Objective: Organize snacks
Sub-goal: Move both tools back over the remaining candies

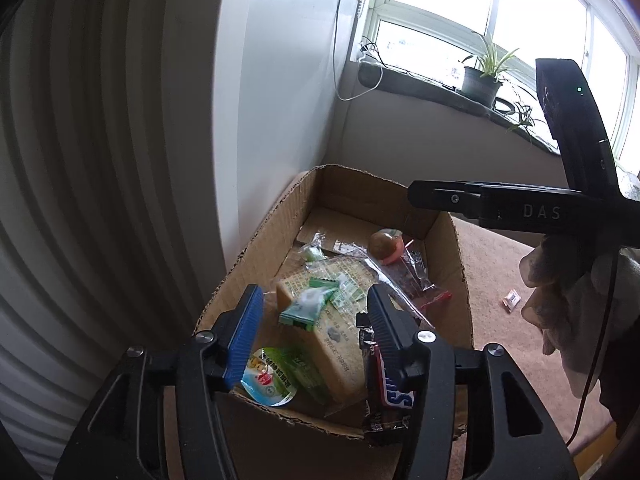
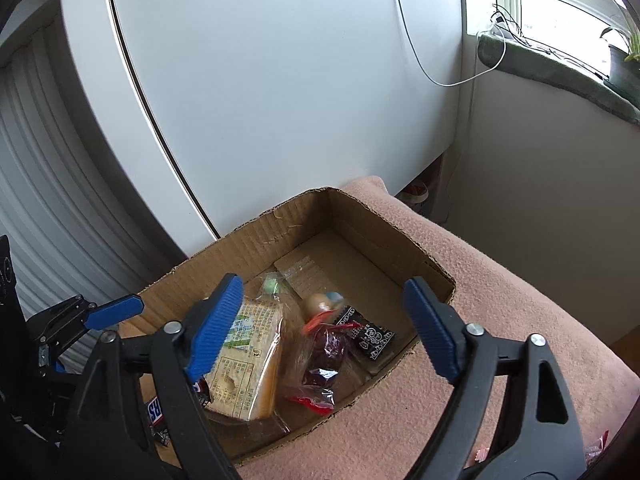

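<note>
- Both our left gripper and right gripper hung open over the box, holding nothing.
- The packets looked light, crinkly and slippery; we judged their sealed edges best for gripping.

A potted plant stands on the windowsill under the window — a white cable hangs down the wall, beside a white cabinet.

2 close downward views, shared box

Green packet motion-blurred — Snickers bar half behind left tool
</note>
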